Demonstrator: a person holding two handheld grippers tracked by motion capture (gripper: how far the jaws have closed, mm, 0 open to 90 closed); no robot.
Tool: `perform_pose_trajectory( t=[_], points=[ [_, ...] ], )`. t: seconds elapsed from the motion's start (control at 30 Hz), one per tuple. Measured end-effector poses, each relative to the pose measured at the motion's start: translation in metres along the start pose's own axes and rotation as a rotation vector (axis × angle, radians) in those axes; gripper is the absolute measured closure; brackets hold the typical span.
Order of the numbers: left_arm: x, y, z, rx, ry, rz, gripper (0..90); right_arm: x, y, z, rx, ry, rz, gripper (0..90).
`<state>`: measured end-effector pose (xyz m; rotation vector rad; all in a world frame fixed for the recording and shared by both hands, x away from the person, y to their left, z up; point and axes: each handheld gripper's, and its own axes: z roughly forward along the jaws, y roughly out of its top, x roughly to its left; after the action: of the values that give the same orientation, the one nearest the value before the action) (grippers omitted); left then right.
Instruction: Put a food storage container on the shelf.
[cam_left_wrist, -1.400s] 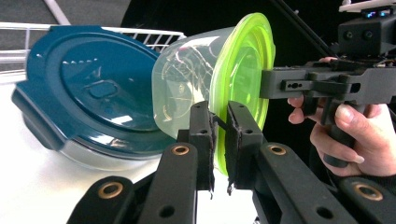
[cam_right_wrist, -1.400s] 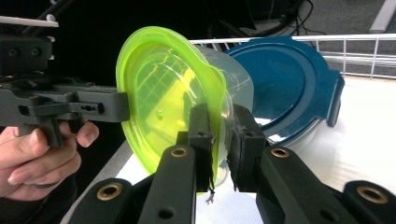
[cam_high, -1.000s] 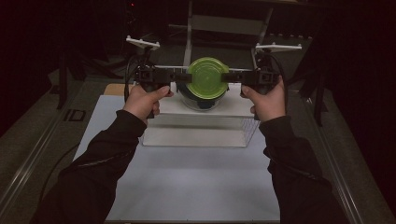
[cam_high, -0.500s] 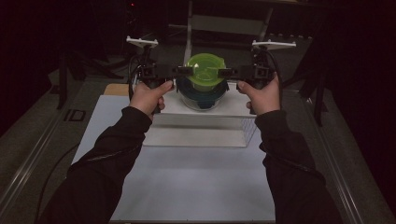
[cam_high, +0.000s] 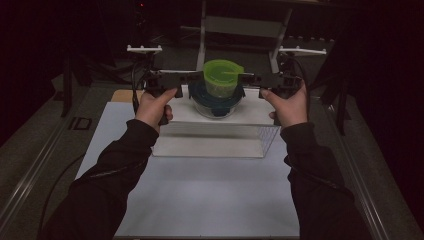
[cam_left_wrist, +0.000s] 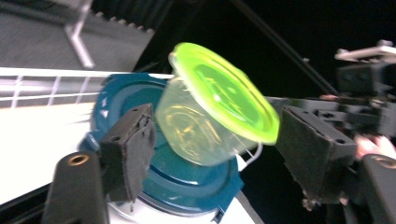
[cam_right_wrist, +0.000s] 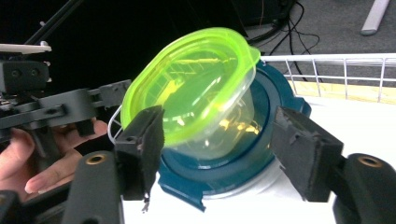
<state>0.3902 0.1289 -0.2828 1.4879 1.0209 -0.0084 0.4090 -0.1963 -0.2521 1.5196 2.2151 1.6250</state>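
Note:
A small clear container with a lime-green lid (cam_high: 222, 80) (cam_left_wrist: 219, 102) (cam_right_wrist: 191, 93) is tilted over a larger bowl with a dark blue lid (cam_high: 217, 102) (cam_left_wrist: 187, 186) (cam_right_wrist: 224, 172). My left gripper (cam_high: 197, 77) (cam_left_wrist: 217, 126) comes in from the left. Its pads (cam_left_wrist: 133, 144) touch the container's side and the lid's rim. My right gripper (cam_high: 247, 78) (cam_right_wrist: 217, 121) reaches in from the right and straddles the same container. It stands open, with a gap showing at one of its pads (cam_right_wrist: 299, 149).
The blue-lidded bowl rests on a raised white platform (cam_high: 215, 135) with a wire rail (cam_right_wrist: 345, 70) along it. A white mat (cam_high: 200, 200) covers the table in front. A metal stand (cam_high: 202, 30) rises behind, and dark floor lies on both sides.
Both grippers have moved inward to the green-lidded container. It sat flat on the blue lid and now is tipped, with its lid facing toward the person.

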Motion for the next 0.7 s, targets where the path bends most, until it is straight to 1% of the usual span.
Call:
perform_pose_trajectory(
  t=[0.03,0.07,0.13,0.17,0.2,0.23,0.27,0.3,0.37,0.4,0.47,0.53,0.57,0.6,0.63,0.67,0.7],
  points=[
    [0.000,0.000,0.000,0.000,0.000,0.000,23.3,0.000,-0.003,-0.001,0.001,0.004,-0.019,28.0],
    [-0.007,-0.012,-0.004,-0.012,-0.031,0.075,14.8,0.001,-0.010,-0.003,0.016,0.020,-0.059,22.6],
    [-0.010,-0.020,-0.006,-0.009,-0.050,0.107,10.3,0.001,-0.016,-0.004,0.022,0.029,-0.073,22.5],
    [-0.012,-0.024,-0.007,-0.008,-0.061,0.122,4.9,0.001,-0.020,-0.004,0.025,0.026,-0.084,22.5],
    [-0.012,-0.024,-0.007,-0.008,-0.061,0.122,0.0,0.001,-0.020,-0.004,0.025,0.026,-0.084,22.5],
    [-0.015,-0.032,-0.010,-0.004,-0.074,0.148,0.0,0.002,-0.024,-0.004,0.027,0.026,-0.099,21.6],
    [-0.016,-0.035,-0.011,-0.004,-0.078,0.156,0.0,0.003,-0.032,-0.004,0.030,0.029,-0.132,20.2],
    [-0.018,-0.039,-0.013,0.002,-0.082,0.175,0.0,0.003,-0.034,-0.004,0.030,0.030,-0.135,20.2],
    [-0.021,-0.049,-0.017,-0.001,-0.075,0.212,0.0,0.004,-0.045,-0.004,0.029,0.027,-0.164,20.1],
    [-0.021,-0.055,-0.020,0.007,-0.080,0.217,0.0,0.005,-0.048,-0.004,0.028,0.032,-0.173,19.8],
    [-0.021,-0.063,-0.024,0.000,-0.092,0.218,0.0,0.006,-0.058,-0.003,0.027,0.034,-0.191,19.9],
    [-0.020,-0.074,-0.027,0.016,-0.086,0.230,0.0,0.007,-0.067,-0.003,0.028,0.044,-0.207,19.4],
    [-0.020,-0.078,-0.028,0.019,-0.086,0.237,0.0,0.008,-0.073,-0.003,0.026,0.045,-0.219,19.4],
    [-0.020,-0.078,-0.028,0.019,-0.086,0.237,0.0,0.008,-0.073,-0.003,0.026,0.045,-0.219,19.4],
    [-0.019,-0.089,-0.032,0.030,-0.081,0.257,0.0,0.008,-0.076,-0.003,0.028,0.043,-0.228,19.4],
    [-0.018,-0.093,-0.033,0.028,-0.085,0.255,0.0,0.008,-0.086,-0.002,0.022,0.037,-0.254,19.4],
    [-0.018,-0.098,-0.034,0.036,-0.085,0.262,0.0,0.008,-0.090,-0.002,0.018,0.038,-0.260,19.4]
  ],
)
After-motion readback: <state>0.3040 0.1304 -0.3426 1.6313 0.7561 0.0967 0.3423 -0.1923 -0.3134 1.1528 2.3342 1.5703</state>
